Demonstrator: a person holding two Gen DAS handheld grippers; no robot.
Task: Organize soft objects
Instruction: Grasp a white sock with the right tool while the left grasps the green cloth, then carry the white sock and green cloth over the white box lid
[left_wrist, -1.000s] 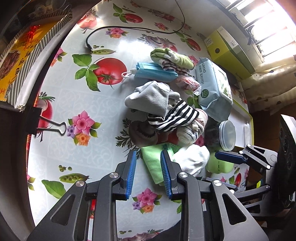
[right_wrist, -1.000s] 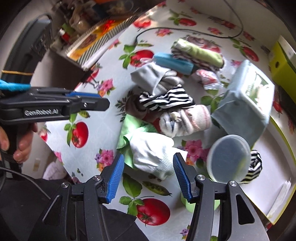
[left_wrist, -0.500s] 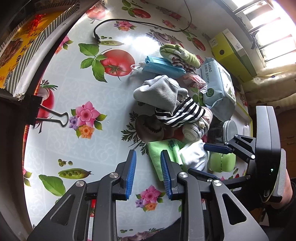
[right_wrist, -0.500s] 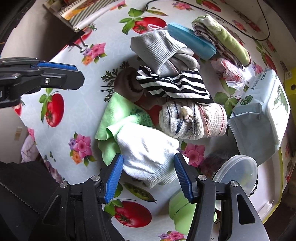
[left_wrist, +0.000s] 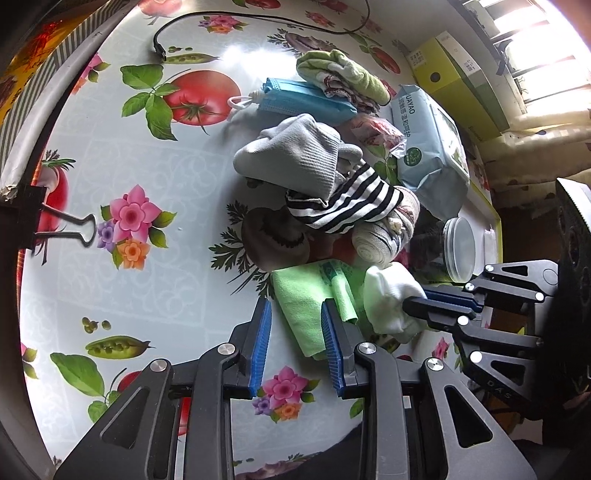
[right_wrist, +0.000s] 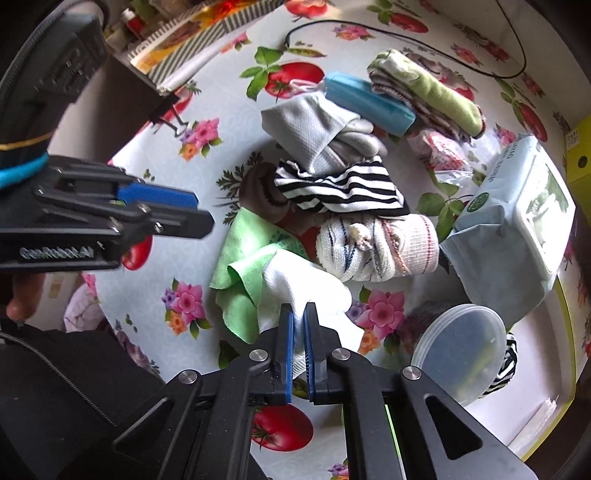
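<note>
So from my left wrist cam: my left gripper is spread with nothing between the pads, hanging over the near edge of the green cloth, which sits just past the tips toward 12 o'clock. Over at 3 o'clock I can see my right gripper reaching in sideways, and its tips are now biting into the white sock, where half a second back they were only straddling it. The rest of the pile, the striped sock and the grey sock, runs up toward 12 o'clock, untouched. Switching to the right wrist cam: the jaws have just been closing and are now pressed nearly together on a bunched fold of the white sock, which lies on the flowery tablecloth right at the tips, overlapping the green cloth at 10 o'clock. The left gripper hovers out at 9 o'clock. My read: the pinch is made, so this sock looks like the first thing coming off the heap. The grip is only on a fold though, so it might slip once lifted.
</note>
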